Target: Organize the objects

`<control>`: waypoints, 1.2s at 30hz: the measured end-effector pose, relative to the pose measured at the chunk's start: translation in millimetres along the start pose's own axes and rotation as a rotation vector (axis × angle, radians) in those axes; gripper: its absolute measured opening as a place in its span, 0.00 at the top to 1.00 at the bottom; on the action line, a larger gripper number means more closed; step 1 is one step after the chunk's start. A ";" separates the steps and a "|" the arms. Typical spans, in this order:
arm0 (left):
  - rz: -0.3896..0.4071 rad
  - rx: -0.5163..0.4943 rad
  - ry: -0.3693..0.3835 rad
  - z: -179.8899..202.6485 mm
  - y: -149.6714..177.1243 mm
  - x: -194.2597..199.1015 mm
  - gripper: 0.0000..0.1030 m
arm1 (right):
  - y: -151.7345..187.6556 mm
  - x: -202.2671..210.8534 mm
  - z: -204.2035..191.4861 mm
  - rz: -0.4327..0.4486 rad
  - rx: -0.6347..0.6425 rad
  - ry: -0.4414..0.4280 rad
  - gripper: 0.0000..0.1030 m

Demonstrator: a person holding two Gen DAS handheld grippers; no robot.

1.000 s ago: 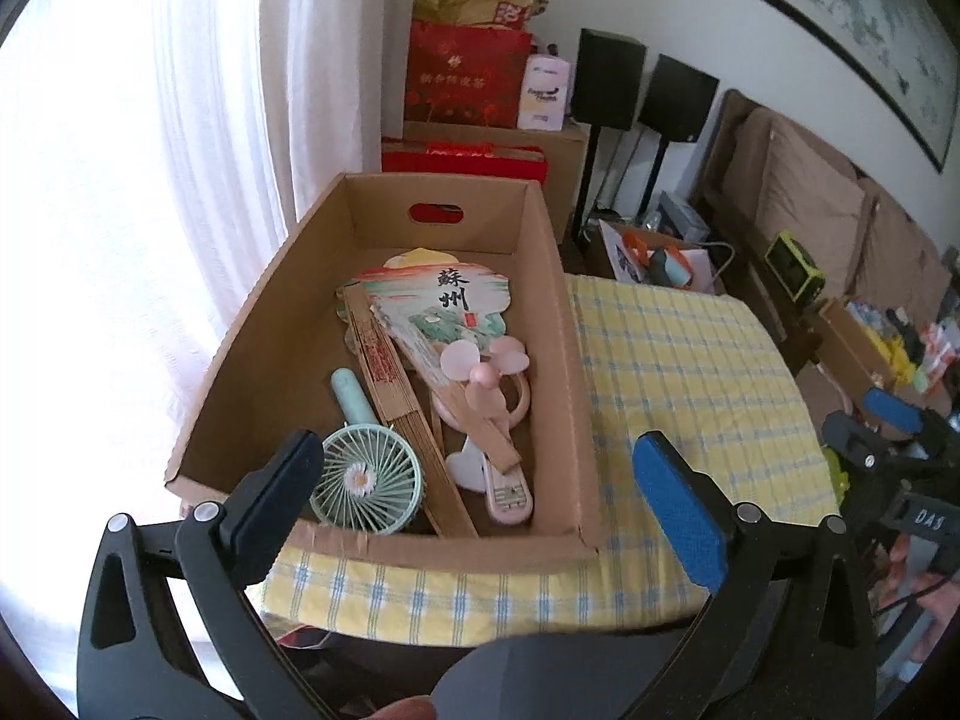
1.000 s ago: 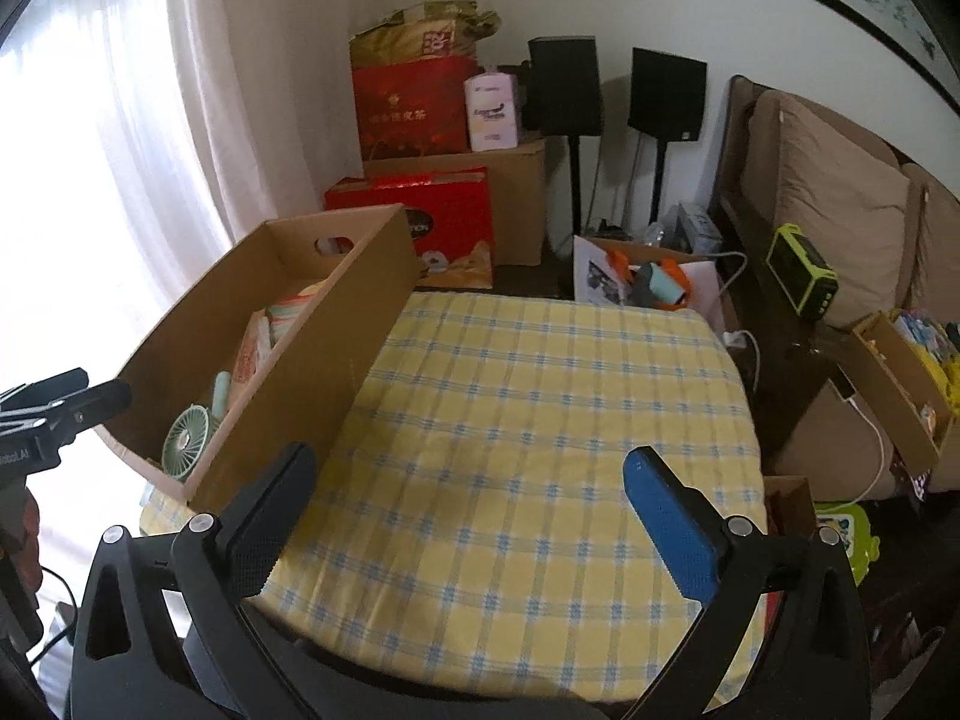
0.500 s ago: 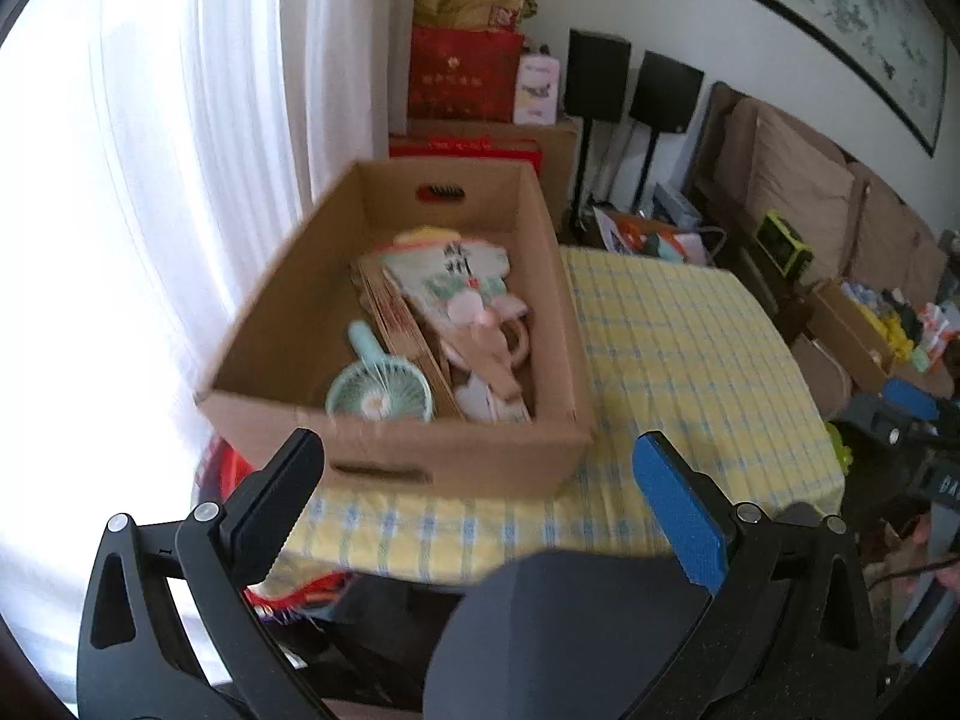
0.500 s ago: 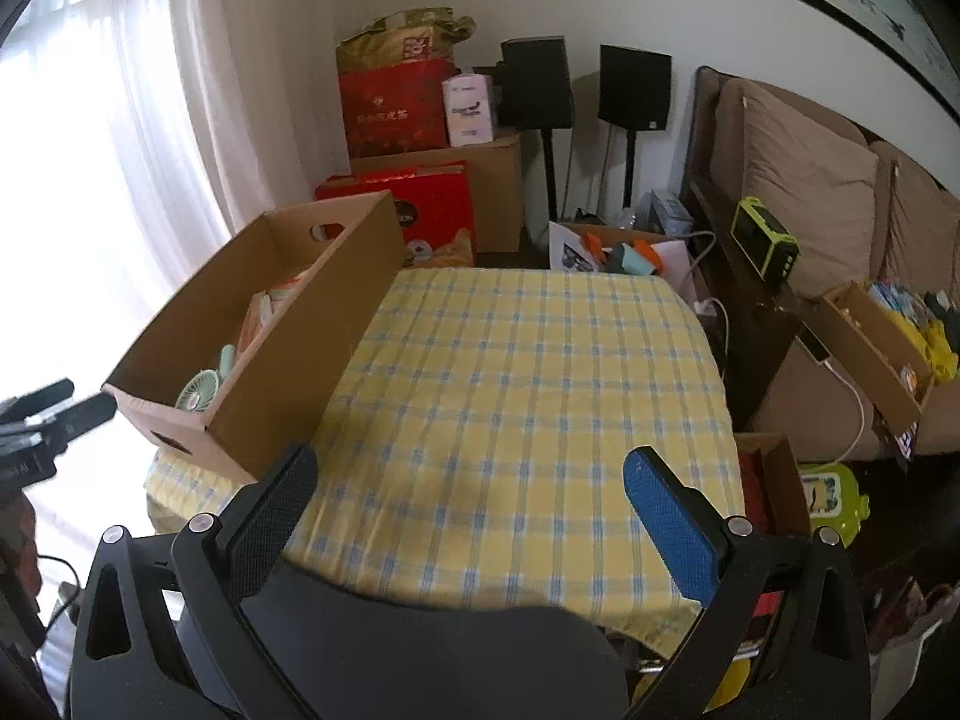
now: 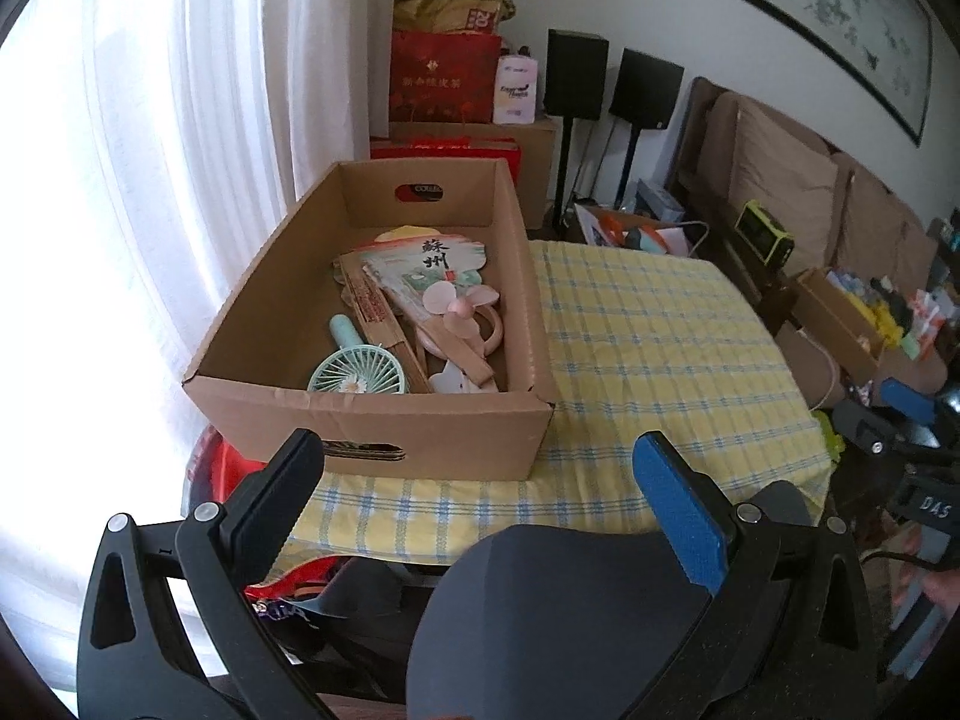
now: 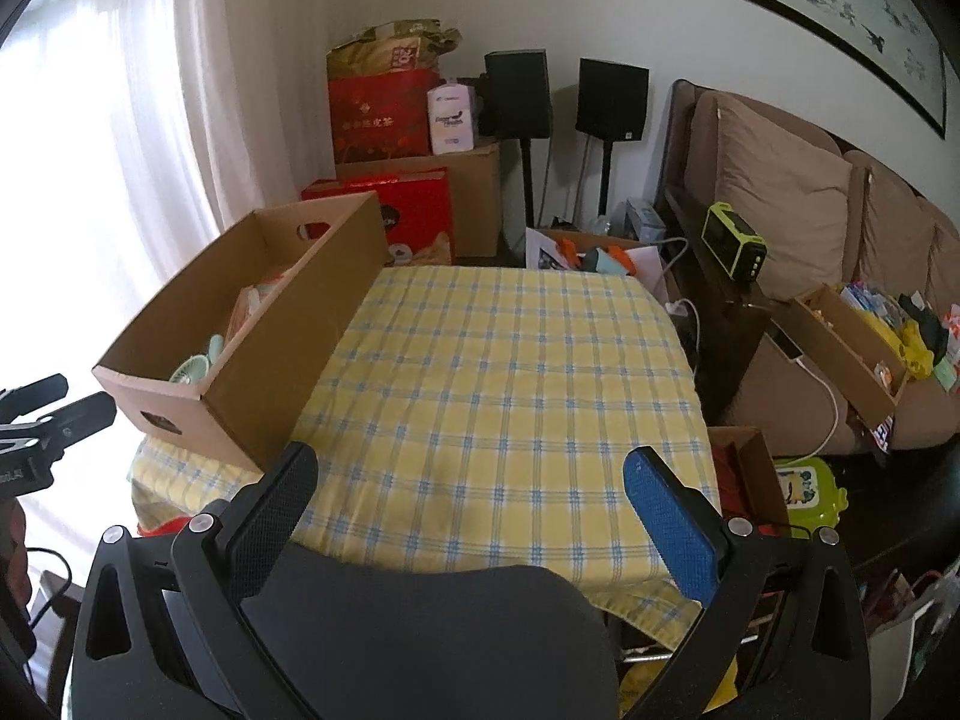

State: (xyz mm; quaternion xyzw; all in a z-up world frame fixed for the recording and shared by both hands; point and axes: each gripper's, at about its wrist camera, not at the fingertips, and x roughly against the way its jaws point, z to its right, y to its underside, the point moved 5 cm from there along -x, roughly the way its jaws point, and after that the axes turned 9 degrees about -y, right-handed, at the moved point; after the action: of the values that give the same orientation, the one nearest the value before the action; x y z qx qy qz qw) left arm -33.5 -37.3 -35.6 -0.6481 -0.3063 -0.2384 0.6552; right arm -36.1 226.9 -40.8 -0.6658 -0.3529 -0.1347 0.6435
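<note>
A cardboard box (image 5: 384, 426) (image 6: 270, 372) stands on the left side of a table under a yellow checked cloth (image 5: 648, 360) (image 6: 510, 384). Inside lie a mint hand fan (image 5: 357, 375), a pink hand fan (image 5: 459, 306), a printed paper fan (image 5: 429, 258) and a folded wooden fan (image 5: 378, 315). My left gripper (image 5: 480, 480) hangs open, back from the table's near edge in front of the box. My right gripper (image 6: 471, 489) is open too, held off the table's near edge, with nothing between its fingers.
A dark chair back (image 6: 420, 630) (image 5: 570, 600) sits just below both grippers. White curtains (image 5: 150, 180) fill the left. Red gift boxes (image 6: 384, 114), speakers (image 6: 519, 93) and a sofa (image 6: 780, 192) with a box of clutter (image 6: 852, 342) ring the table.
Both grippers have drawn back and away from the table; the box and cloth look smaller and farther. A chair back has come into view below them. Both stay open.
</note>
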 end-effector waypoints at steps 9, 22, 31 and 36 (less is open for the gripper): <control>-0.001 -0.012 -0.008 5.1 2.2 -1.8 0.00 | -0.4 1.7 4.8 0.006 -0.019 -0.002 0.00; -0.008 0.010 -0.007 1.8 2.5 -3.8 0.00 | -0.3 2.7 5.6 0.006 -0.021 0.000 0.00; -0.008 0.009 -0.003 3.8 2.8 -2.8 0.00 | -0.2 2.7 5.9 0.006 -0.021 0.001 0.00; -0.008 0.003 -0.002 5.9 3.7 -2.0 0.00 | 0.2 3.4 6.7 0.007 -0.023 0.001 0.00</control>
State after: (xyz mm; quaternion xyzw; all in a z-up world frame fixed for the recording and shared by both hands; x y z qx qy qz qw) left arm -32.8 -31.4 -39.7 -0.6461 -0.3099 -0.2396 0.6551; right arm -35.4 234.3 -39.7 -0.6742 -0.3486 -0.1368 0.6366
